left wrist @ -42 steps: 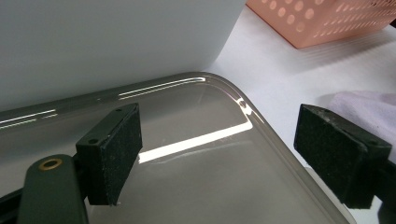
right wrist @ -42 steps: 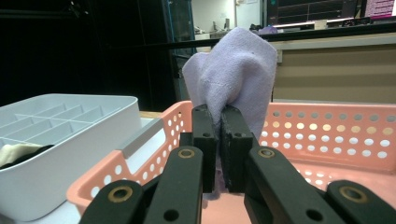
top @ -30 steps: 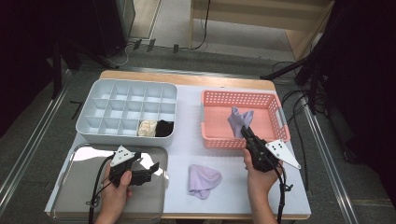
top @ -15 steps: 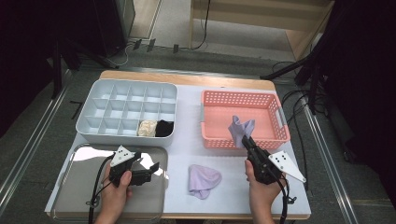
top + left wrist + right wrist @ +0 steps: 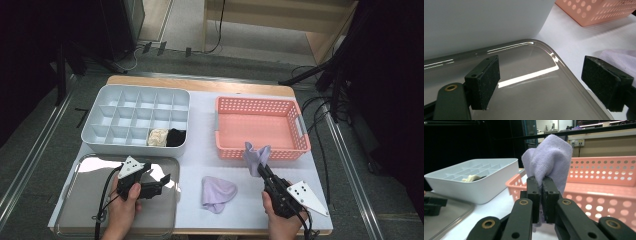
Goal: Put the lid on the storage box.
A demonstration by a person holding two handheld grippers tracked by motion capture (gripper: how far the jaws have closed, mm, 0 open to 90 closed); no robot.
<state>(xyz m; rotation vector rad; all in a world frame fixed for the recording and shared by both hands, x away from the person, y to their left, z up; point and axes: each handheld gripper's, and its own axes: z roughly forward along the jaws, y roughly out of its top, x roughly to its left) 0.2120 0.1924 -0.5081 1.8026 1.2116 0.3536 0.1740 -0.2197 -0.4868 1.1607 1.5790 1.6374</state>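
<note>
My right gripper (image 5: 262,168) (image 5: 541,195) is shut on a lilac cloth (image 5: 255,156) (image 5: 549,162), held up just in front of the pink basket (image 5: 260,150) (image 5: 604,172). A second lilac cloth (image 5: 217,192) (image 5: 621,55) lies crumpled on the white table between my hands. Over the shiny metal tray (image 5: 82,200) (image 5: 529,90) at the front left, my left gripper (image 5: 165,181) (image 5: 549,80) rests open with nothing between its pads.
A grey compartment box (image 5: 102,135) (image 5: 481,192) stands at the back left, with a cream item (image 5: 158,137) and a black item (image 5: 175,137) in two front cells. The pink basket looks bare inside. Cables trail from both grippers toward the table's front edge.
My right gripper has drawn back toward me with the lilac cloth, from over the basket to in front of its near wall. The left hand has stayed put.
</note>
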